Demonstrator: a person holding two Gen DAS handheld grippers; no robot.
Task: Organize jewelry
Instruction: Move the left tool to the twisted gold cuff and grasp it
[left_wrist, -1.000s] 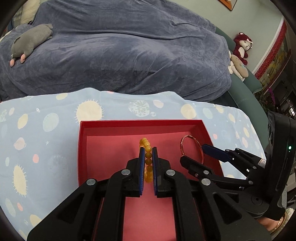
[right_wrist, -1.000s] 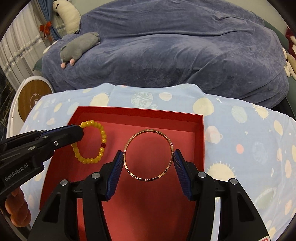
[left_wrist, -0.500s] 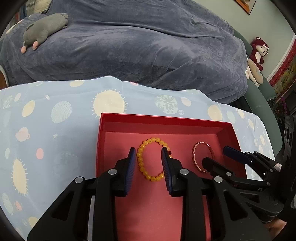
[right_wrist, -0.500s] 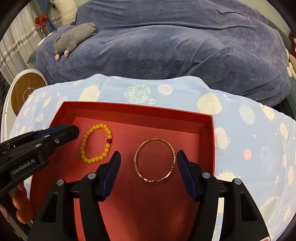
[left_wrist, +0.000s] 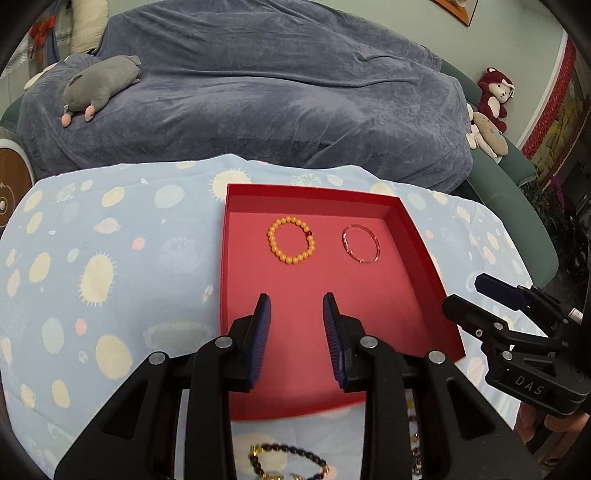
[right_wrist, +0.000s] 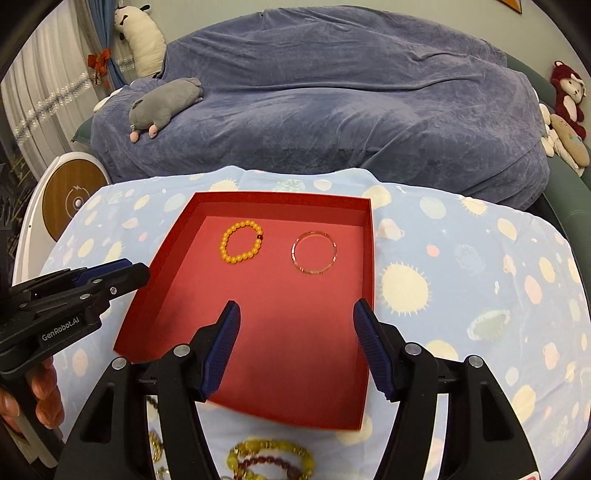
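While both grippers hang empty over the near end of the tray, this reads as a pause between placements. Largest first: a blue throw (right_wrist: 332, 92) fills the top of both views, with a grey plush (right_wrist: 162, 101) lying on it at upper left. Below it, a star-patterned cloth (right_wrist: 461, 277) covers the table.

At centre sits the red tray (right_wrist: 280, 295), and two pieces are already in it. The bead bracelet (right_wrist: 242, 246) lies flat in the tray's upper left, and the bangle (right_wrist: 314, 253) lies flat in its upper right. They are apart, touching neither each other nor the tray walls.

Now the tools. The right gripper (right_wrist: 295, 332) has its jaws spread wide with nothing between them, low in the centre of its own view. The left gripper (left_wrist: 297, 325) is likewise parted and empty; in the right view it pokes in from the left edge, just outside the tray wall.

So what is left? At the bottom edge, off the tray on the cloth, more jewelry waits: a dark bead strand (left_wrist: 288, 461) in the left view, and a yellow bead pile (right_wrist: 273, 458) in the right view, both partly hidden by the gripper bodies.

My call: the next move is a pick from those leftovers. That calls for drawing a gripper back and down toward the near edge, straddling one strand only, closing on it, then carrying it to the bare red floor in the tray's lower half.
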